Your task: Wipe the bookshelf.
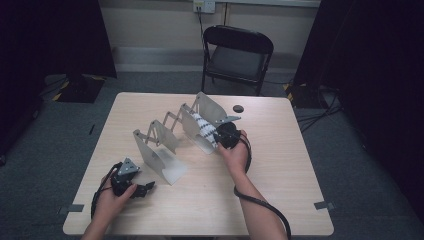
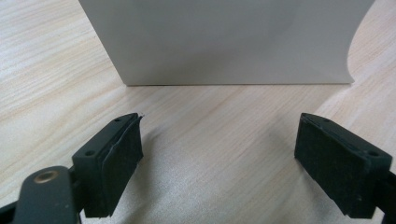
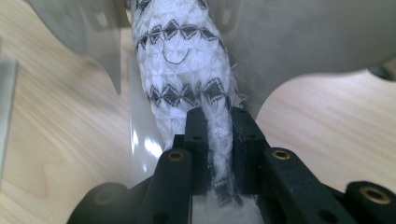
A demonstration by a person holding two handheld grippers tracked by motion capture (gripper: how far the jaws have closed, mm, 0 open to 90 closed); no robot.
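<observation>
Patterned cloth (image 3: 182, 70) pinched in right claw (image 3: 219, 140), inside metal rack (image 1: 200, 120)

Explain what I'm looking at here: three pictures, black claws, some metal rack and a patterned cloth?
A person sits at a wooden table with a two-jaw tool in each hand. The high view looks down from above the person's side. The other two pictures come from cameras riding on the tools, looking along their black jaws.

On the table stands an accordion-style metal rack of upright plates. A rolled white cloth with black zigzags sits between two plates at its far end.

The right hand-held gripper is shut on the cloth's near end. The left hand-held gripper rests low over the table, jaws wide open and holding nothing, facing the rack's nearest plate.
</observation>
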